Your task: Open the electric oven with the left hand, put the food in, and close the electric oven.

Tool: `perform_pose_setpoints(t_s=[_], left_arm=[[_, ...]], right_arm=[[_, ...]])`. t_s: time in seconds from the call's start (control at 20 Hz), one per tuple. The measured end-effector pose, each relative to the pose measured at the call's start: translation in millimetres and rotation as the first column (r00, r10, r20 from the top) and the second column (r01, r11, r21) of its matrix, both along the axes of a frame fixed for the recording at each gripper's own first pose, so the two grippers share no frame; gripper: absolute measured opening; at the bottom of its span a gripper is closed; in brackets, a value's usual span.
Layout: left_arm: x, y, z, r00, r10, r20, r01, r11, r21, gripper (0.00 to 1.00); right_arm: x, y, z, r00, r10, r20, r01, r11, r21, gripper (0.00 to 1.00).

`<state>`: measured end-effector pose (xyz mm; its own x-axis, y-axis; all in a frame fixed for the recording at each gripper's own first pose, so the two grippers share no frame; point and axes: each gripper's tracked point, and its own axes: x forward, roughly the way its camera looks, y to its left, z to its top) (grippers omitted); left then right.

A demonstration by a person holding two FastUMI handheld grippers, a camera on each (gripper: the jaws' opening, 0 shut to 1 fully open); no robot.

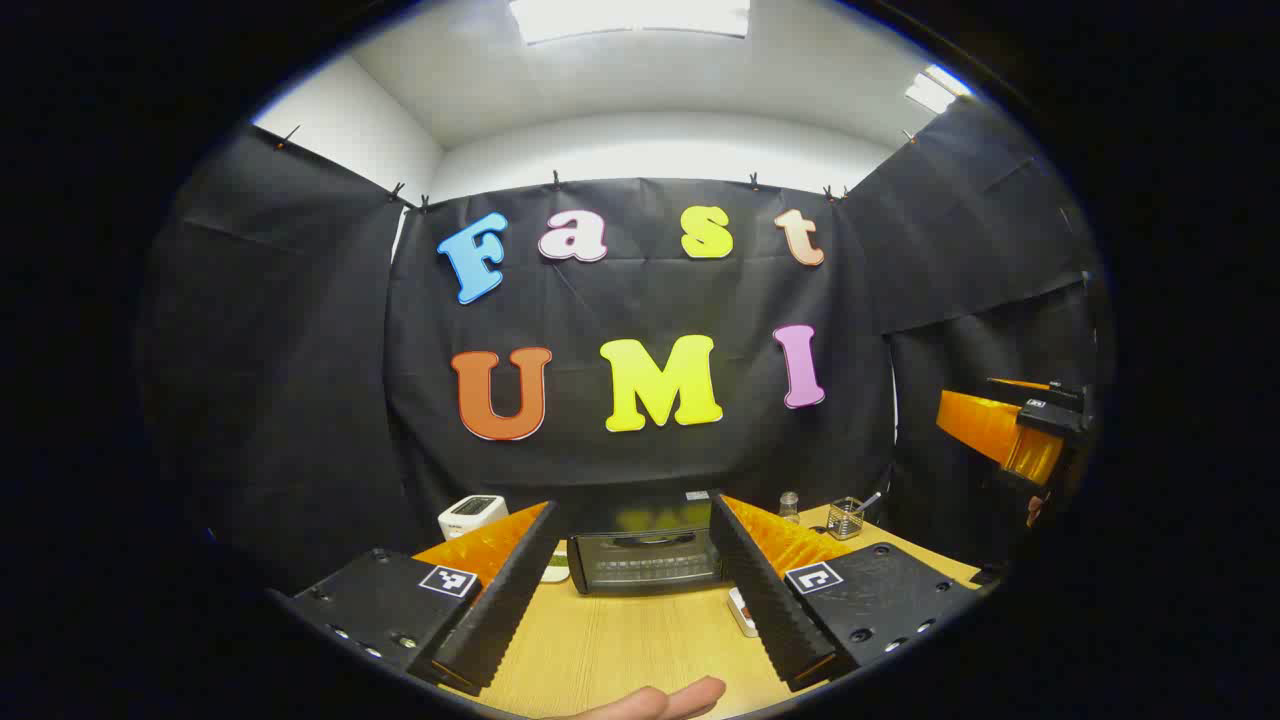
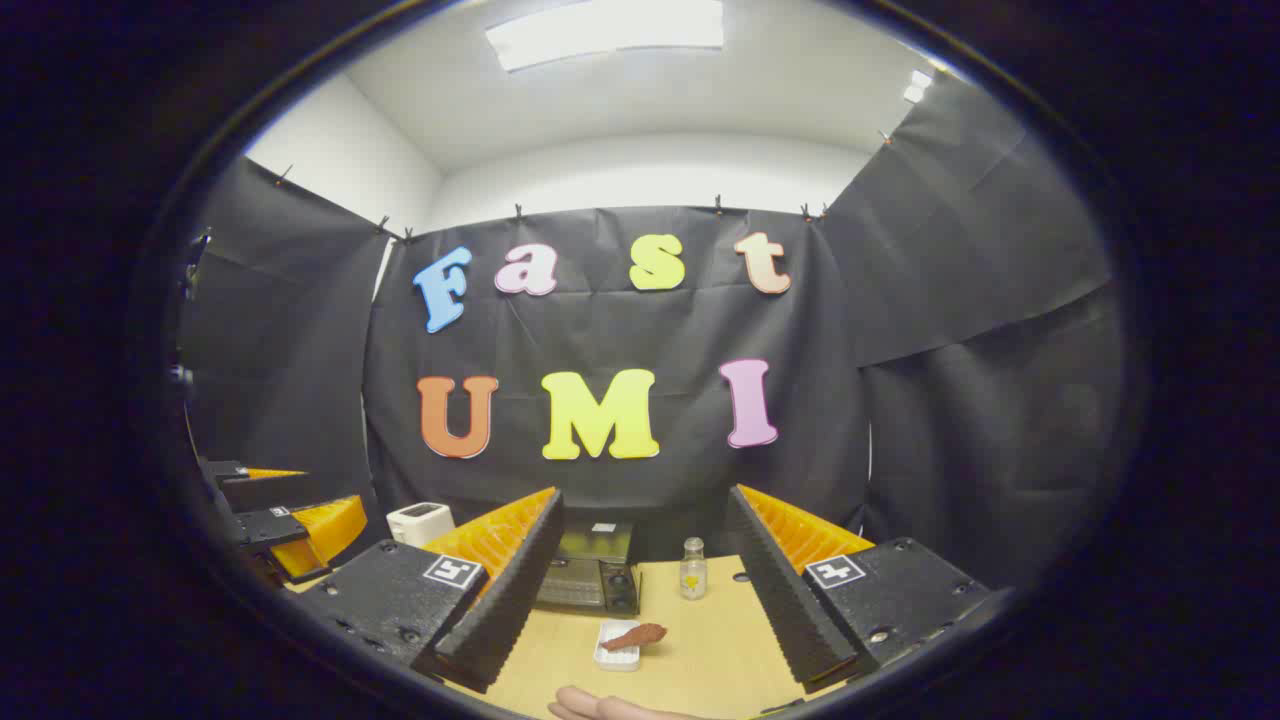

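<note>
Left gripper [image 1: 640, 590]: jaws held wide apart, nothing gripped.
Right gripper [image 2: 645, 600]: jaws spread wide, nothing held.
Oven [image 1: 645, 560]: door shut, at the desk's [image 1: 620, 650] back.
Food [image 2: 633, 635]: laid on a small white tray [image 2: 615, 655] before the oven.

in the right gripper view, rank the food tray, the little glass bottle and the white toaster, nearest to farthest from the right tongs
Judged from the right tongs:
1. Food tray, white with a brownish piece of food on it, low on the table between the tongs' two fingers.
2. Glass bottle, farther back on the table, right of the oven.
3. White toaster, far left, back by the cloth wall.
</note>
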<state>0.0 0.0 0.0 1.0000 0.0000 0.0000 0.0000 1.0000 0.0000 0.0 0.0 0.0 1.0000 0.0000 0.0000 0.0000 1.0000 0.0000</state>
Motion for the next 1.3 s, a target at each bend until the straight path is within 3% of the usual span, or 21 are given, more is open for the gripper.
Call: perform_pose_setpoints(t_s=[0.75,1.3], left_arm=[[2.5,17.1,-4.6,1.0,0.023,-0.008,-0.024,0.998,-0.064,0.96],[65.9,18.9,-30.7,0.999,0.0,-0.044,-0.007,0.99,-0.142,0.95]], right_arm=[[-13.8,-20.4,2.1,0.999,-0.03,0.022,0.031,0.999,-0.011,1.0],[6.5,-31.1,-19.1,0.999,-0.021,0.044,0.021,1.0,0.002,1.0]])
